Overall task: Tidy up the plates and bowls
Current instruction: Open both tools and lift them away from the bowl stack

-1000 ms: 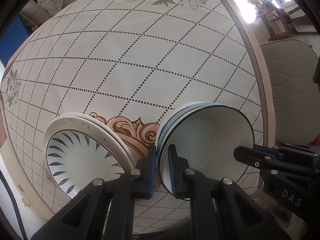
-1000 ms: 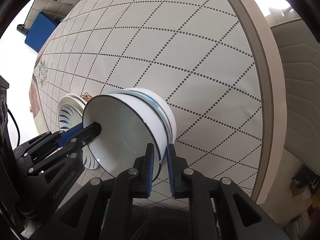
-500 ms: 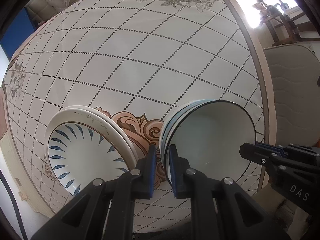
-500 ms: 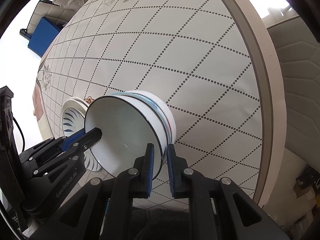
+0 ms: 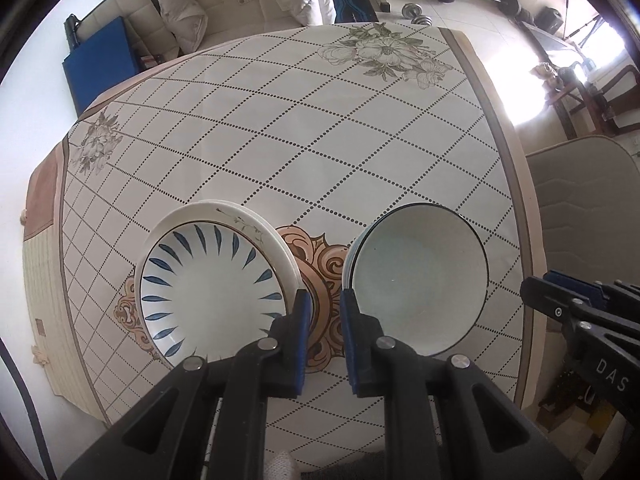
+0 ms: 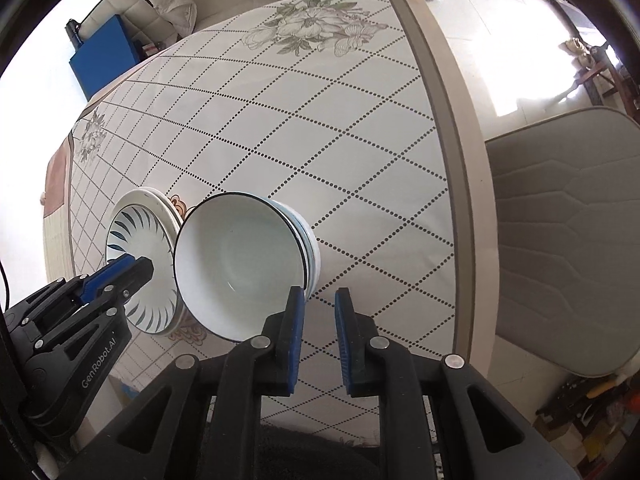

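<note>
A stack of white bowls with dark rims [image 5: 420, 284] [image 6: 240, 264] sits on the table, right of a stack of white plates [image 5: 212, 280] [image 6: 140, 240] whose top plate has blue petal marks. My left gripper [image 5: 323, 298] hangs over the brown ornament between the two stacks, its jaws a little apart with nothing between them. My right gripper [image 6: 320, 294] hovers just off the bowls' right rim. Its jaws are opening and nothing is between them. Each gripper also shows in the other's view: the right gripper [image 5: 536, 288], the left gripper [image 6: 136, 268].
The table [image 5: 320, 140] wears a white cloth with dotted diamonds and flower prints. A grey padded chair [image 5: 580, 208] [image 6: 568, 220] stands at its right edge. Beyond the far edge are a cream sofa [image 5: 240, 8], a blue mat [image 5: 104, 60] and dumbbells [image 5: 416, 12].
Both grippers have let go of the bowl stack's rim and risen. The bowls now rest on the table, and more of the table and room is in view.
</note>
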Available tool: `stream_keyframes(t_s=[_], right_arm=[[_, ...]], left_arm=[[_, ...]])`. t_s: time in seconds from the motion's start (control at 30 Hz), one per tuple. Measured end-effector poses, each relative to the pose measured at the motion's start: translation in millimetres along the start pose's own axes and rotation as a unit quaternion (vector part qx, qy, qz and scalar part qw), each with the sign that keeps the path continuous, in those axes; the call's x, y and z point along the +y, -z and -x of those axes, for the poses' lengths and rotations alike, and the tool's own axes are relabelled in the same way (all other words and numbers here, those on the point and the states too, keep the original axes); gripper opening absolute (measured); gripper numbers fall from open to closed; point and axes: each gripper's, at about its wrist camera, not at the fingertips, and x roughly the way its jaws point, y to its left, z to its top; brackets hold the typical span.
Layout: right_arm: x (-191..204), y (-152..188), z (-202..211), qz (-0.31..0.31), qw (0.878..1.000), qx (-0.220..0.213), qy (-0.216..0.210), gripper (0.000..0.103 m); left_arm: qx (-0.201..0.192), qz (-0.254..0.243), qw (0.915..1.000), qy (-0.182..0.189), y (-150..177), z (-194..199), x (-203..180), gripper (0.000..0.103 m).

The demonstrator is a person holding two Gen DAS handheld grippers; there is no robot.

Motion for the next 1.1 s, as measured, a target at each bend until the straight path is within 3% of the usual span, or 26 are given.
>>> stream_keyframes(t_s=[0.07,0.1,0.13,0.23,0.27,0.3,0.37,0.57,1.1], right_arm=[[-1,9,12,0.007,1.000,-0.019,0.003,0.088],[-1,14,18,0.010,1.000,-0.027,-0.003,0.098],[-1,19,24,0.013,0.999,-0.036,-0.008,0.101],[3,35,43,0.025,0.998,-0.061,0.010,0.101],[6,41,48,0.028,0.997,-0.071,0.019,0.101],[7,46,55,0.030,0.996,-0.080,0.027,0.101],[9,56,70,0.035,0.994,-0.098,0.038,0.100],[12,77,105,0.032,0.990,-0.127,0.045,0.100],[17,118,181,0.031,0.979,-0.188,0.068,0.101]], left_arm=[[-0.010,0.001,0.9999,0.002,9,12,0,0.019],[-0.016,0.006,0.9998,0.005,13,17,1,0.024],[-0.024,0.010,0.9997,0.005,17,24,1,0.027],[-0.048,0.024,0.9985,0.002,26,42,4,0.033],[-0.056,0.027,0.9981,0.004,28,47,4,0.044],[-0.065,0.029,0.9974,0.003,30,53,5,0.066],[-0.084,0.033,0.9959,-0.004,35,65,7,0.084],[-0.127,0.042,0.9910,-0.003,47,99,6,0.090],[-0.160,0.057,0.9852,0.019,85,160,2,0.091]])
